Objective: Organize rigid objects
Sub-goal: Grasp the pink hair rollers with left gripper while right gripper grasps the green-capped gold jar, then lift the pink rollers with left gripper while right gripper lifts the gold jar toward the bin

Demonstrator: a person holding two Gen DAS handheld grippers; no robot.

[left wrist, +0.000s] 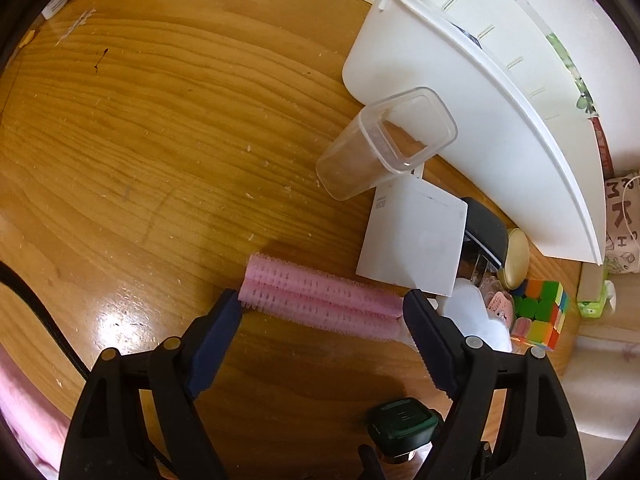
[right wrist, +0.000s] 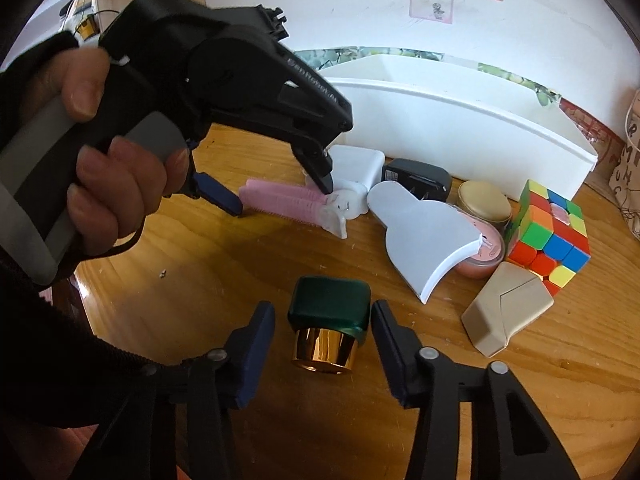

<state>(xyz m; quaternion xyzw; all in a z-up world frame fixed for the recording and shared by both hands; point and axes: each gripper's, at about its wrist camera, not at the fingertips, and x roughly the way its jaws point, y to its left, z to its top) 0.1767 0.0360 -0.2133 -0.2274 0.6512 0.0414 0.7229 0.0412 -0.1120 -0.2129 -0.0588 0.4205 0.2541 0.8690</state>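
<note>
Two grippers on a wooden table point(left wrist: 140, 128), each over a different object. Left gripper point(left wrist: 322, 312) stands wide, fingertips at either end of a pink hair roller clip point(left wrist: 320, 300) lying flat; whether the pads press on it, cannot tell. Right gripper point(right wrist: 323, 344) is narrower, jaws bracketing a green jar with gold cap point(right wrist: 330, 330) lying on its side; a small gap shows on each side, so the pads are not on it.

Clutter just right of the roller: white flat box point(left wrist: 416, 240), black charger point(left wrist: 484, 228), gold-lidded tin point(left wrist: 516, 258), Rubik's cube point(left wrist: 540, 316), all packed close in front of the long white bin point(left wrist: 460, 92). A clear plastic container point(left wrist: 384, 144) lies tipped against the bin's wall, mouth facing the camera. The right fingertip of the left gripper sits tight against this pile.

Right wrist view alone shows the person's hand point(right wrist: 116, 184) on the left gripper's handle, a beige angular block point(right wrist: 506, 312) near the cube, a pink round case point(right wrist: 484, 256) partly under a white curved piece point(right wrist: 428, 240), and the roller's white end piece point(right wrist: 336, 216). Left wrist view alone shows the clear container and the open tabletop to the left; the jar shows there only as a dark green lump between the gripper's arms.
</note>
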